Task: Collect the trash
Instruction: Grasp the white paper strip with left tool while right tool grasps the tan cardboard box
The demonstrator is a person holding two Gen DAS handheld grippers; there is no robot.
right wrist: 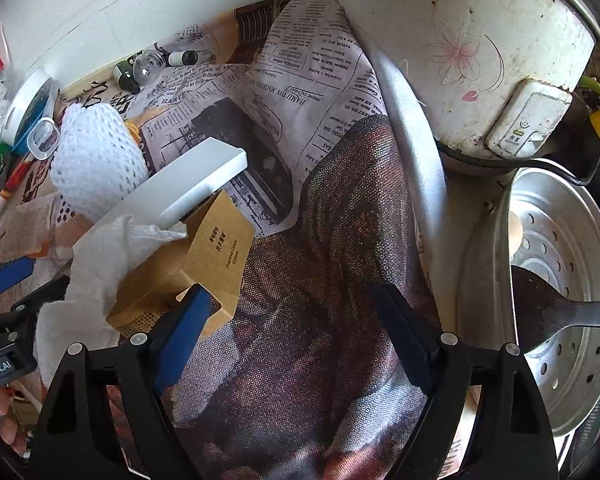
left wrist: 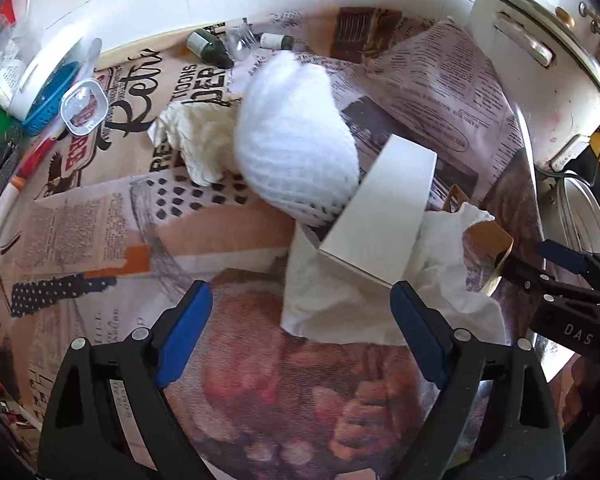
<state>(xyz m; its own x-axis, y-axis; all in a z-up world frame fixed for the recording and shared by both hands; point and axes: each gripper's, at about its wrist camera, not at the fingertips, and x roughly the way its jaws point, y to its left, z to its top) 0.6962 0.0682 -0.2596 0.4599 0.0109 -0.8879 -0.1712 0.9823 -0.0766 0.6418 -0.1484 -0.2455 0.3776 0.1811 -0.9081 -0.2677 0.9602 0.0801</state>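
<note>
Trash items lie clustered near the middle of the newspaper-print tablecloth (left wrist: pixel 100 216): a white foam-mesh fruit sleeve (left wrist: pixel 292 136), a crumpled cream paper napkin (left wrist: pixel 196 140), a flat white rectangular cardboard box (left wrist: pixel 380 204), a white crumpled paper towel (left wrist: pixel 340 300) and a brown kraft-paper carton (right wrist: pixel 212 256).

The box leans tilted, its far end against the sleeve, its near end on the towel. The napkin touches the sleeve on its left side. The carton lies just beside the towel, toward the right edge of the cloth.

Left gripper (left wrist: pixel 300 320): levelled low over the cloth, angled downward, fingers spread wide and holding nothing. The near corner of the towel lies between the blue pads (left wrist: pixel 184 332).

Right gripper (right wrist: pixel 296 320): same downward attitude, fingers spread wide, empty. Its left pad (right wrist: pixel 184 328) is just beside or touching the carton; contact cannot be determined.

Toward the far edge lie a dark green glass bottle (left wrist: pixel 208 48) and a clear plastic cup (left wrist: pixel 84 106). At the right edge stand a white flower-printed rice cooker (right wrist: pixel 468 56) and a perforated aluminium steamer tray (right wrist: pixel 572 280).
</note>
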